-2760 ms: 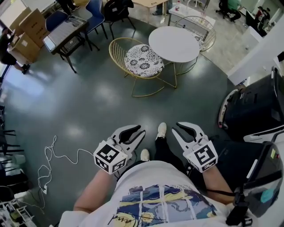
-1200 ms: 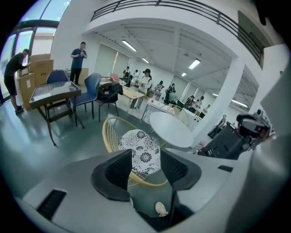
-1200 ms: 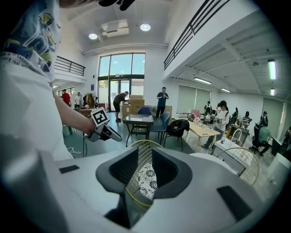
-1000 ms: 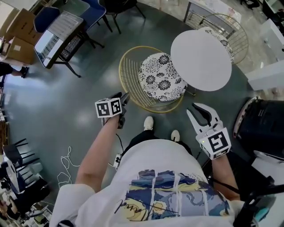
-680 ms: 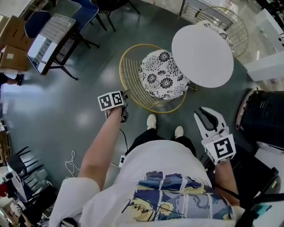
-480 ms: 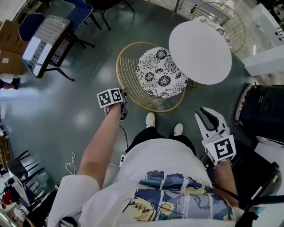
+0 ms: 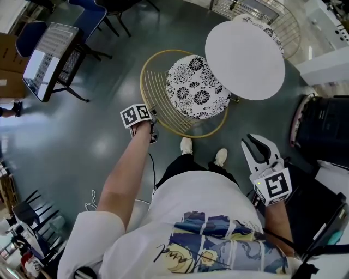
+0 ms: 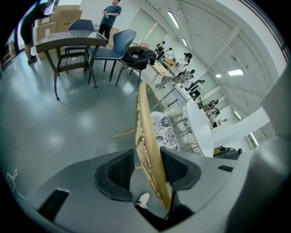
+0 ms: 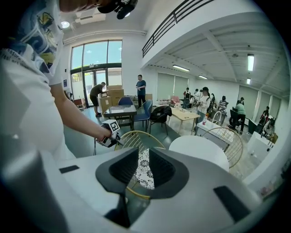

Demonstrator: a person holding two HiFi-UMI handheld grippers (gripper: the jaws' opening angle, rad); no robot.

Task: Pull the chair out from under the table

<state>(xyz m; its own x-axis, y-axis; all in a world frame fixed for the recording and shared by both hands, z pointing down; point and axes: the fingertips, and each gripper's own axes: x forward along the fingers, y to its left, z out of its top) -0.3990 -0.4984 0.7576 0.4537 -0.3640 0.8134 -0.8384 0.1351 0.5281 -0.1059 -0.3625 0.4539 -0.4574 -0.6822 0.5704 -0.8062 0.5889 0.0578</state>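
A gold wire chair [image 7: 150, 90] with a black-and-white flowered cushion [image 7: 196, 87] stands with its seat partly under the round white table [image 7: 245, 52]. My left gripper [image 7: 149, 115] is at the chair's back rim on the left. In the left gripper view the gold rim [image 8: 144, 123] runs straight between the pads, and the left gripper [image 8: 148, 166] is shut on it. My right gripper [image 7: 257, 143] hangs open and empty near my right hip, away from the chair. In its own view the right gripper [image 9: 144, 166] looks toward the chair [image 9: 136, 139] and table [image 9: 200, 152].
A second wire chair [image 7: 262, 11] stands behind the table. A dark desk [image 7: 52, 49] and blue chairs [image 7: 90, 16] are at the far left. A black case [image 7: 322, 131] sits at the right. My shoes [image 7: 186, 145] stand just behind the chair. People stand far off.
I have walked up to the chair. The left gripper reached its back rim and shut on it. The seat seems to have slid slightly out from the table. The right gripper stayed low.
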